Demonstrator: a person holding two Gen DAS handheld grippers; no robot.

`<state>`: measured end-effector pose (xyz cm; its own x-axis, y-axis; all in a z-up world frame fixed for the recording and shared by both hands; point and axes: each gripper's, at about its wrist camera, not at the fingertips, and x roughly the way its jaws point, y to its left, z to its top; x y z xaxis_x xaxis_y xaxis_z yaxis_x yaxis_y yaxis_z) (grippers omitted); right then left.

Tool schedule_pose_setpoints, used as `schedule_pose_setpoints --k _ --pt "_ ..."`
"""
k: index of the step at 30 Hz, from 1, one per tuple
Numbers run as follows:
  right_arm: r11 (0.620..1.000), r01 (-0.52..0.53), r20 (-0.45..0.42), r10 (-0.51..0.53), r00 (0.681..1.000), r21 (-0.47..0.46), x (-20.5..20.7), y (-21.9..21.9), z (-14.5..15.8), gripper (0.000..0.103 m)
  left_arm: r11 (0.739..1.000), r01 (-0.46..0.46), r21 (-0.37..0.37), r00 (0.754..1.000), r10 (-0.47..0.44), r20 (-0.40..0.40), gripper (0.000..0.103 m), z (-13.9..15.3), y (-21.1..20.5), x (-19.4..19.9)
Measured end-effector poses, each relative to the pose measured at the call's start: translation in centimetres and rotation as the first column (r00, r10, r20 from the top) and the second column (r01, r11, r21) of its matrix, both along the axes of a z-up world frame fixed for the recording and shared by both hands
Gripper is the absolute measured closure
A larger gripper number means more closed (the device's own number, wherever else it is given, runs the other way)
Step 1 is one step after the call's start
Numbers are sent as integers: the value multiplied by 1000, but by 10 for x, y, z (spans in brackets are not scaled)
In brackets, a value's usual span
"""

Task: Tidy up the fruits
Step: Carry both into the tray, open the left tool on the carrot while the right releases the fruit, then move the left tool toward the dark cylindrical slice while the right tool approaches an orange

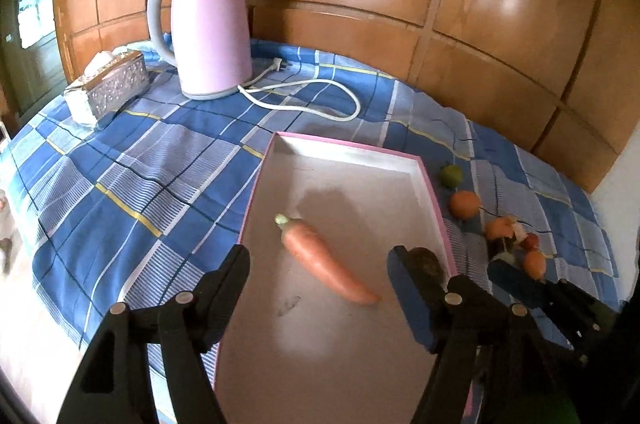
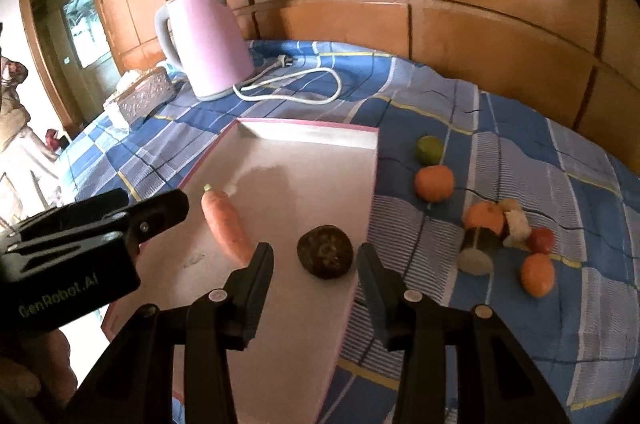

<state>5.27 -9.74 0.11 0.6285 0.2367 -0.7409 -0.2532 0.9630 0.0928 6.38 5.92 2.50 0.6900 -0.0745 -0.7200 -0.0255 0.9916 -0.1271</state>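
Observation:
A white tray with a pink rim [image 1: 352, 148] lies on the blue checked cloth. Inside it an orange carrot [image 1: 324, 264] lies flat between the wide-apart fingers of my left gripper [image 1: 319, 253], and neither pad touches it. Beside the carrot a dark round fruit [image 2: 326, 252] rests on the tray floor just ahead of my right gripper [image 2: 314, 250], which is open with a gap on the left side. To the right of the tray on the cloth are a green lime [image 2: 429, 150], an orange [image 2: 434, 183] and a cluster of several small fruit pieces [image 2: 508, 232].
At the back left stands a pink kettle [image 1: 212, 32], with its white cord [image 1: 320, 96] looping towards the tray. Left of the kettle is a patterned tissue box [image 1: 112, 84]. Wooden panels [image 1: 500, 4] close off the far side. The cloth's edge drops off at the left.

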Motion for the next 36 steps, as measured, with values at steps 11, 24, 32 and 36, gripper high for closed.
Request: schedule_pose_setpoints --k 11,24,32,36 --pt "989 142 -1 -142 990 27 -14 -47 0 59 999 42 -6 999 -42 -13 31 -6 -22 -9" --pt "958 286 -33 -285 958 36 -26 -104 -12 59 982 185 21 983 -185 -8 34 -10 -65 -13" --pt "940 338 -42 -336 941 38 -26 -126 -16 59 958 288 -10 957 -288 -36 57 -14 -94 -4" --pt "935 352 -38 -351 936 39 -26 -133 -16 59 940 340 -28 939 -341 -47 62 -18 -113 -1"
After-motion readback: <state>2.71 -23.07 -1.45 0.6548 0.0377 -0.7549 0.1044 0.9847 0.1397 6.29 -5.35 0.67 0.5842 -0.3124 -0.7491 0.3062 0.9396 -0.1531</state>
